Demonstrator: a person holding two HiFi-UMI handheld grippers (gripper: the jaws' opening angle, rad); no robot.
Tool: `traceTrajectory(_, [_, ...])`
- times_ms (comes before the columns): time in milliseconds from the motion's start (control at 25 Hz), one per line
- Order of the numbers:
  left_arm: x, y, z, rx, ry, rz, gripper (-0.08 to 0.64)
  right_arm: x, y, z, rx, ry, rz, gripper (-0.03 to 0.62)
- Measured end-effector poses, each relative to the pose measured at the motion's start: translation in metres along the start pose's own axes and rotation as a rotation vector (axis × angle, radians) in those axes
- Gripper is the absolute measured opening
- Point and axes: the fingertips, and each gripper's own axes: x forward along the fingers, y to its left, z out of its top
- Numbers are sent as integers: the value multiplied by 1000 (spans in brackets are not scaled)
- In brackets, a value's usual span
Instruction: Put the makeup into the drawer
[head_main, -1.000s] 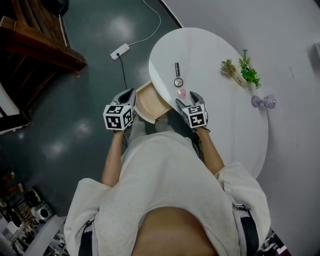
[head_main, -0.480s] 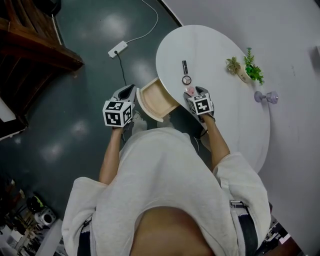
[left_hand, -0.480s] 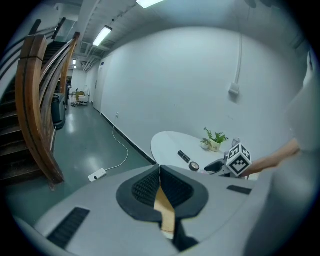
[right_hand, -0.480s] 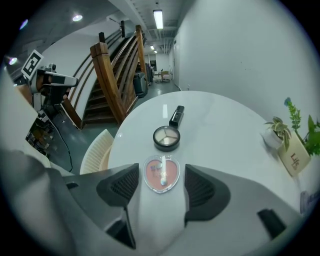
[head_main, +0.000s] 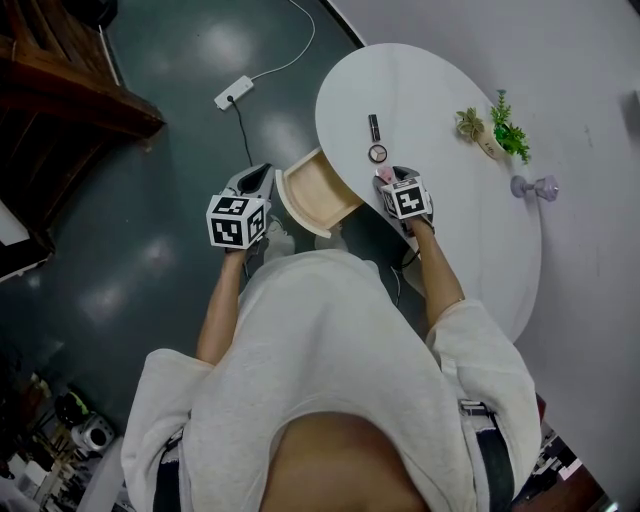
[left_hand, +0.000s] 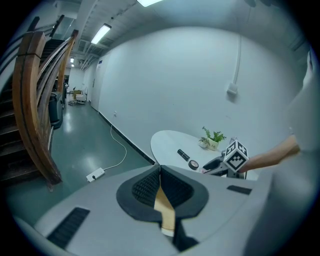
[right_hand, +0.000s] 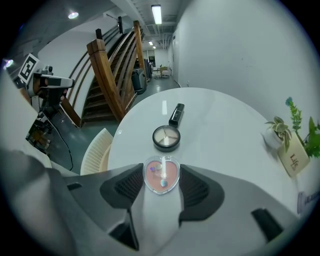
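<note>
Lowered toward the white oval bench (head_main: 455, 95) since 1 second ago, the right claw (head_main: 387, 177) is closing around a pink heart-shaped makeup compact (right_hand: 161, 174), which lies on the bench between the pads, not yet squeezed. The left claw (left_hand: 161, 185) is pressed shut on the wall of the pale wooden drawer (head_main: 312, 190), which stands open at the bench edge. Beyond the heart, a round black compact (right_hand: 166, 137) and a black tube (right_hand: 176, 114) are seen on the bench.

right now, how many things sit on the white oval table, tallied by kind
makeup pieces: 3 (black cosmetic tube, round black-rimmed compact, pink heart-shaped clear compact)
small white planter with green plants: 1
lilac ornament: 1
total: 5
</note>
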Motion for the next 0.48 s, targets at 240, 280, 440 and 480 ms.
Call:
traceTrajectory(240, [4, -5, -6, -7, -6, 6, 12, -4, -1, 0, -13, -20, -8, 225])
traceTrajectory(280, [4, -5, -8, -11, -6, 11, 12, -6, 3, 3, -20, -38, -3, 225])
traceTrajectory(440, [-6, 4, -13, -29, -12, 30, 12, -10, 34, 22, -47, -90, 31, 225])
traceTrajectory(480, [-9, 6, -14, -33, -14, 35, 12, -10, 42, 27, -57, -100, 42, 225])
